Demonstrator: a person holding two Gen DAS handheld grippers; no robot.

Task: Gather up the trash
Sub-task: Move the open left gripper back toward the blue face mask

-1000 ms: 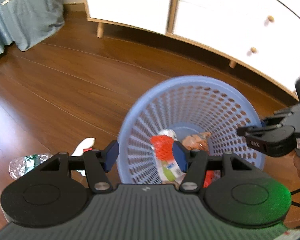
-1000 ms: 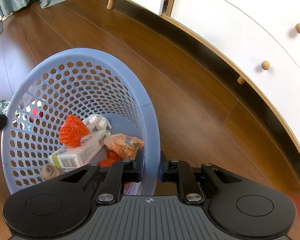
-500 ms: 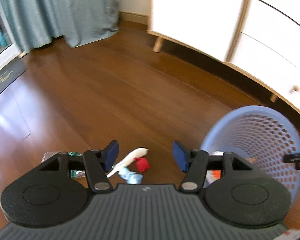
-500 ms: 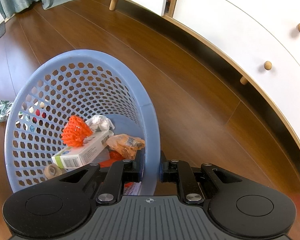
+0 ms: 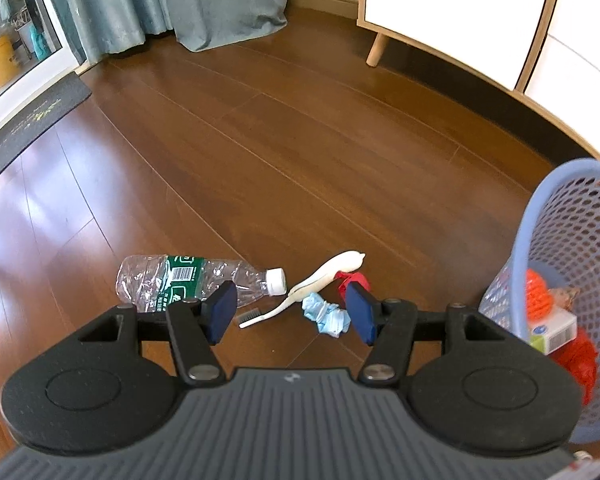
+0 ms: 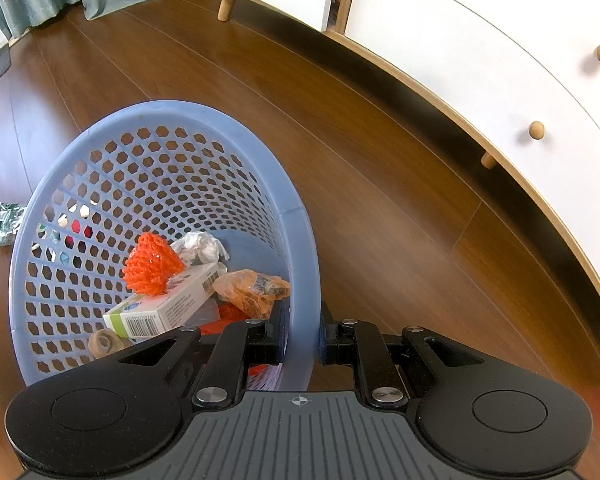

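My left gripper [image 5: 290, 312] is open and hangs over trash on the wooden floor. Under it lie a white toothbrush [image 5: 320, 280], a crumpled blue wad [image 5: 326, 312] and a red scrap [image 5: 354, 280]; nothing is between the pads. A crushed clear bottle [image 5: 188, 280] with a green label lies just to the left. My right gripper [image 6: 300, 340] is shut on the rim of the blue mesh basket [image 6: 300, 248], tilting it. Inside sit an orange net [image 6: 152, 264], a white carton [image 6: 168, 308], an orange wrapper [image 6: 252, 290] and crumpled paper [image 6: 200, 246].
A white cabinet on wooden legs [image 5: 440, 4] runs along the back and right. Teal curtains [image 5: 172, 0] hang at the back left beside a dark mat [image 5: 24, 128]. The basket [image 5: 572, 240] stands at the right edge of the left wrist view.
My left gripper swung left away from the basket and dropped toward the floor trash, with the bottle and toothbrush now close below it. The right gripper and basket stayed put.
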